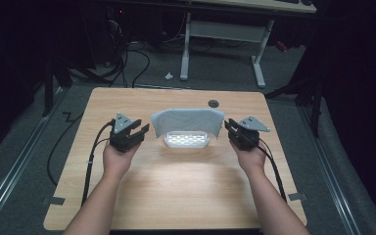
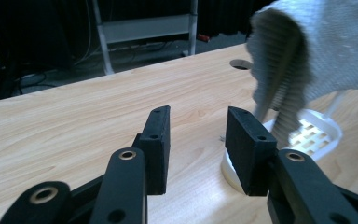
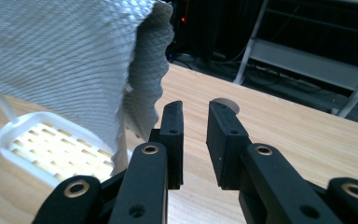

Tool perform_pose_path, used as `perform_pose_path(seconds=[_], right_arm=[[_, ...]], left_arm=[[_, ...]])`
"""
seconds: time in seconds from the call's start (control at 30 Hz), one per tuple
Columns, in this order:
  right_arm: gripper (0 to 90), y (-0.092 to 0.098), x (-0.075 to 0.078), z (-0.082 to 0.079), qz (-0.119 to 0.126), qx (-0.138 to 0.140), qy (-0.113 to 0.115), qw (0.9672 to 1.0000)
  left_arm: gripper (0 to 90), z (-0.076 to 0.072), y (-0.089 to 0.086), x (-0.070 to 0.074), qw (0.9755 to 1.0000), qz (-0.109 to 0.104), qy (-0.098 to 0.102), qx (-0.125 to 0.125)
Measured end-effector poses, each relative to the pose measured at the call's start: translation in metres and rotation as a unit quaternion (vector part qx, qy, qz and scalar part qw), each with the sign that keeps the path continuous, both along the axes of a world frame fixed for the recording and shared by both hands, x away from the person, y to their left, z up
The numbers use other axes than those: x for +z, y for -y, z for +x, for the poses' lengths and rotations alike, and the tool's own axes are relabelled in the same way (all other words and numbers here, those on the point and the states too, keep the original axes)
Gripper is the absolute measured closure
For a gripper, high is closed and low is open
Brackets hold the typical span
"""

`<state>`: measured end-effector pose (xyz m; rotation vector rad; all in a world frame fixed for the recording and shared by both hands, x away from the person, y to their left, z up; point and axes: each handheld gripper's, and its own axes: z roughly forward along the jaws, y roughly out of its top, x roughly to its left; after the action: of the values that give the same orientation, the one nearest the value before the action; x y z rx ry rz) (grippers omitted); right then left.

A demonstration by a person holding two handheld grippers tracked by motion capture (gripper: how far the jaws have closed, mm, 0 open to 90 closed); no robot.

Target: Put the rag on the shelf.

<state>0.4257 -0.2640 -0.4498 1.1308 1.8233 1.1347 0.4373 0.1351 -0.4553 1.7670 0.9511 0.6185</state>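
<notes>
— Left gripper first: how do its jaws stand?

— Spread, with nothing between them but bare wood. It sits on the left part of the table, just beside the left edge of the grey cloth, pointing toward it.

— And the cloth itself?

— Middle of the table, toward the far side. It hangs draped over the back of a white slotted tray (the tray's upright part is hidden under the fabric, so I cannot tell what holds the cloth up). The front of the tray lies uncovered and bright, flat on the wood. In the left gripper view the cloth's folded corner hangs just past the jaws, apart from them.

— Then the right gripper?

— Jaws parted too, a narrower gap, gripping nothing. It is just beside the cloth's right edge; in the right gripper view the hanging fold is close to the left jaw, and I cannot tell whether they touch.

— Anything farther back?

— A round hole in the tabletop behind the cloth.
</notes>
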Motion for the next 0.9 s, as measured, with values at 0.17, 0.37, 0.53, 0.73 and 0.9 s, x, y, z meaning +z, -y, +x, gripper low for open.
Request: perform_pose_path(seconds=[0.17,0.37,0.53,0.73,0.9], right_arm=[[74.3,0.006,0.001,-0.022,-0.003,0.003,0.005,1.0000],[68.9,0.003,0.011,-0.058,-0.023,0.032,0.007,0.9992],[65.4,-0.007,0.015,-0.084,-0.025,0.044,0.013,0.9986],[56.2,-0.030,0.004,-0.117,-0.023,0.063,-0.013,0.9976],[52.2,-0.050,-0.048,-0.144,-0.040,0.058,-0.057,0.9958]], left_arm=[[59.0,-0.023,-0.009,-0.002,1.0000,-0.003,0.007,-0.001],[53.0,-0.059,-0.017,0.005,0.9996,-0.018,0.006,-0.019],[50.3,-0.090,-0.005,0.003,0.9984,-0.012,-0.004,-0.056],[45.0,-0.124,0.036,-0.024,0.9916,0.009,-0.049,-0.119],[45.4,-0.150,0.058,-0.063,0.9830,0.049,-0.088,-0.153]])
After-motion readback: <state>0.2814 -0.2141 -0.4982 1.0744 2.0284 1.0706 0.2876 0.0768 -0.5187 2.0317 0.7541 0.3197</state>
